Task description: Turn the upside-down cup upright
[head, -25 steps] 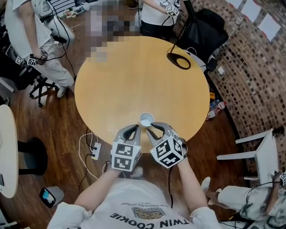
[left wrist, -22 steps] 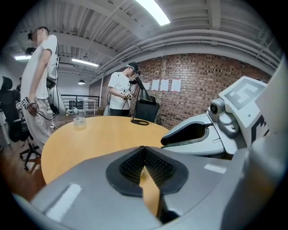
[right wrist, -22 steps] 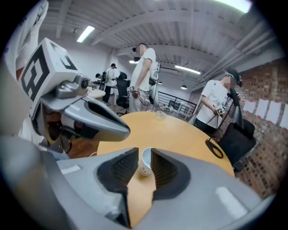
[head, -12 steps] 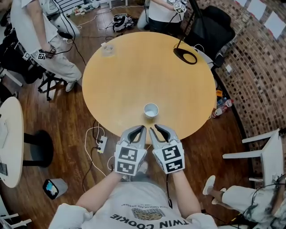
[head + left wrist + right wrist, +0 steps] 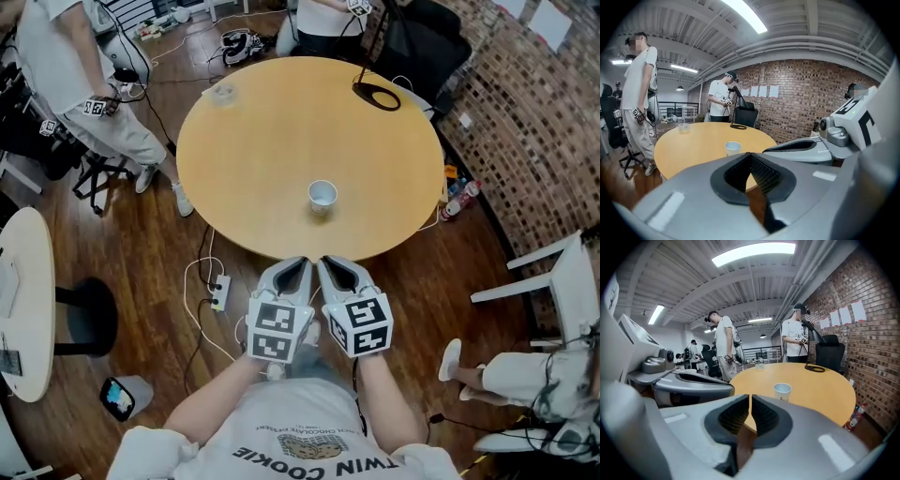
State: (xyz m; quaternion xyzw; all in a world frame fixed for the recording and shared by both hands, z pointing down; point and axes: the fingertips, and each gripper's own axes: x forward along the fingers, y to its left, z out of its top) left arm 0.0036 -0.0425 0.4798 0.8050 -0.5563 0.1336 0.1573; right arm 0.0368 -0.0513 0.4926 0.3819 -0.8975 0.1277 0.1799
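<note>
cup sits mouth-up straight ahead, well apart from both; right gripper looks nearer, empty jaws closing; left gripper pinched together

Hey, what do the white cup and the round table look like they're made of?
The cup is probably paper: matte white, with a thin rim and small print on its side. The table is wood or wood-look laminate: an even tan, smooth top with a soft sheen; I cannot tell which.

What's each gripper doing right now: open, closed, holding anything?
Left gripper: closed, empty.
Right gripper: jaws closing, almost together, nothing between them.
</note>
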